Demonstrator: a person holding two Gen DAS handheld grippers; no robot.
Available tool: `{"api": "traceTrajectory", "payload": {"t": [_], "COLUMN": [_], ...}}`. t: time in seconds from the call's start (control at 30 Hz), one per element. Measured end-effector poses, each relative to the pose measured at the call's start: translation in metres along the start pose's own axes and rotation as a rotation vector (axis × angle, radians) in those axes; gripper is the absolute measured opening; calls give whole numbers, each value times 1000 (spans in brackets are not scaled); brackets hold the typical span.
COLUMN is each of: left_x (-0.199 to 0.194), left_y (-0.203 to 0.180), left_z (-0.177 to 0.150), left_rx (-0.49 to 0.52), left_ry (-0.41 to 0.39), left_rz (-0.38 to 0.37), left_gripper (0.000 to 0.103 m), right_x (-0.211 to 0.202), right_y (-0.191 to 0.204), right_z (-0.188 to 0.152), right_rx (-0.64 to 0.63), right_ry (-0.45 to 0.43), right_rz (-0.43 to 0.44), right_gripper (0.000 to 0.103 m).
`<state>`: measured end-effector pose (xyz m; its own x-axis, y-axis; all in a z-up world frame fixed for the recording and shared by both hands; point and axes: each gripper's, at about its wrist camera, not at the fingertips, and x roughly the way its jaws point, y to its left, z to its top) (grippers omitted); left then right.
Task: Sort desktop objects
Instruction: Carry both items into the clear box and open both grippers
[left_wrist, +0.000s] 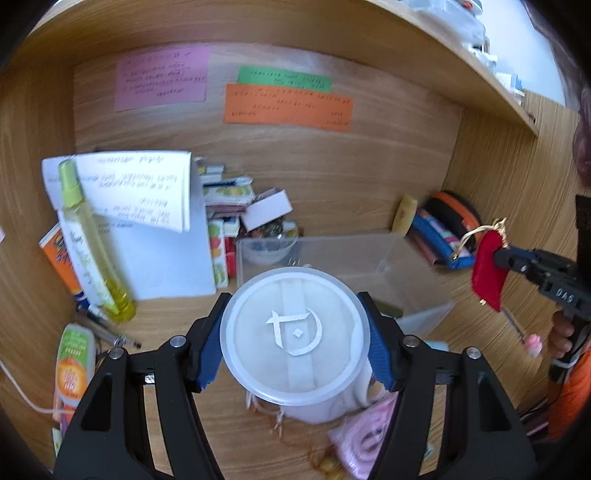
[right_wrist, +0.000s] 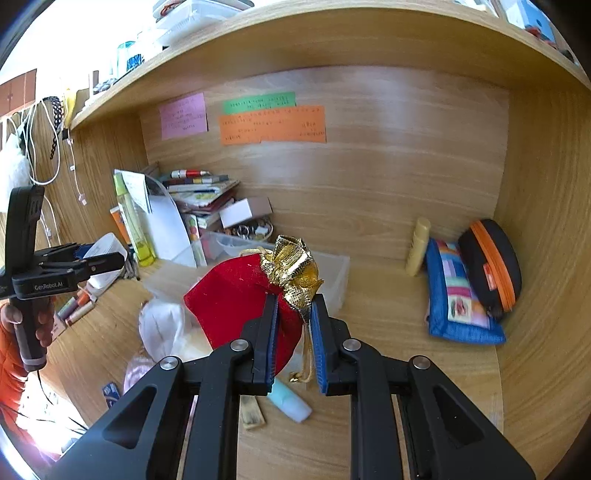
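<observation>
My left gripper (left_wrist: 293, 301) is shut on a round translucent tub with a white lid (left_wrist: 295, 334), one blue pad on each side of it, held above the wooden desk. In the right wrist view the same tub (right_wrist: 105, 247) shows at the far left. My right gripper (right_wrist: 294, 297) is shut on a red cloth pouch (right_wrist: 229, 306) just below its gold gathered top (right_wrist: 291, 266), lifted off the desk. The left wrist view shows this pouch (left_wrist: 487, 273) hanging at the right edge. A clear plastic box (left_wrist: 332, 254) stands open behind both.
A yellow spray bottle (left_wrist: 92, 251), papers and a stack of books fill the left back corner. A blue patchwork case (right_wrist: 454, 295) and a black-and-orange case (right_wrist: 491, 266) lean at the right wall. A pink pouch (left_wrist: 365, 439), a white bag and a pale tube (right_wrist: 290, 404) lie below.
</observation>
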<state>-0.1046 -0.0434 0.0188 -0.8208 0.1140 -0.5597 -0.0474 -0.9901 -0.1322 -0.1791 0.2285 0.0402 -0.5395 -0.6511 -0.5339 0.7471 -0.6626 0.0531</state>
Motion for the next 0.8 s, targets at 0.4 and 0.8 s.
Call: {"api": "traceTrajectory", "payload": {"t": [0.4, 0.8], "left_x": [43, 106], "left_y": [0, -8], "left_z": [44, 48], "left_rx": [-19, -5], "left_ry": [31, 134], "left_rz": [-25, -45], "left_gripper": [65, 65], "right_x": [34, 80], "right_y": [-1, 6], "right_z": [26, 34], "right_rx": [-18, -2], "right_ry": [5, 37], "right_rz": [18, 60], "right_gripper": [15, 15]}}
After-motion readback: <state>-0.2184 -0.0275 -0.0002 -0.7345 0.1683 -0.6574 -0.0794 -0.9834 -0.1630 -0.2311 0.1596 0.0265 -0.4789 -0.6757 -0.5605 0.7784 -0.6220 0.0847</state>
